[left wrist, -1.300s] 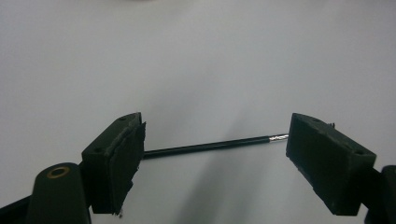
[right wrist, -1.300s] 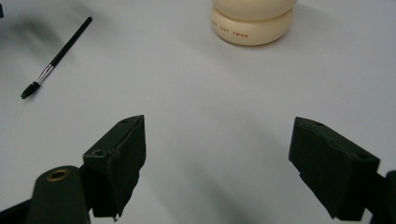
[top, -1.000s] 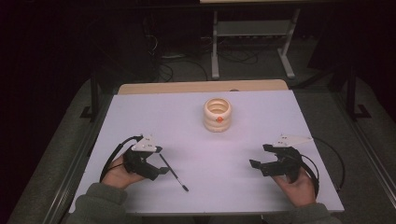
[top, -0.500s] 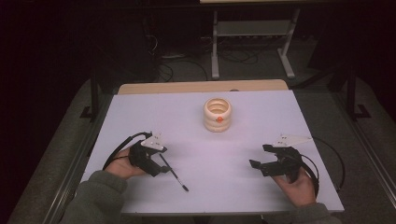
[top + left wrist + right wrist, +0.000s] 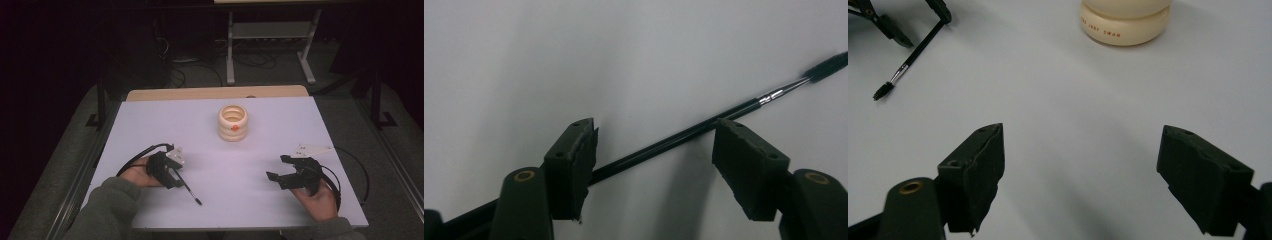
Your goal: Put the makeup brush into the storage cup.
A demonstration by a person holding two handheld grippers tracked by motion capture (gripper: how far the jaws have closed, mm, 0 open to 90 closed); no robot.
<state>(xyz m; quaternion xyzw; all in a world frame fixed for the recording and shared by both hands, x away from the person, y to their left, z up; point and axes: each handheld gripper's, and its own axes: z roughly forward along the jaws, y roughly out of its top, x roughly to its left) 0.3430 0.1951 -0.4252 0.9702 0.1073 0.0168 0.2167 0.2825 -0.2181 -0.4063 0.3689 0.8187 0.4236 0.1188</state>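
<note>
White table [image 5: 150, 125], dark room, grey floor [image 5: 200, 80], metal stand [image 5: 270, 35]

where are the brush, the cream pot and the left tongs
brush [image 5: 664, 143], left gripper view, on the black handle
cream pot [image 5: 233, 123], high view, on its ribbed side
left tongs [image 5: 654, 150], left gripper view, midway between the tips

Dim room, evenly lit table, soft shadows.
</note>
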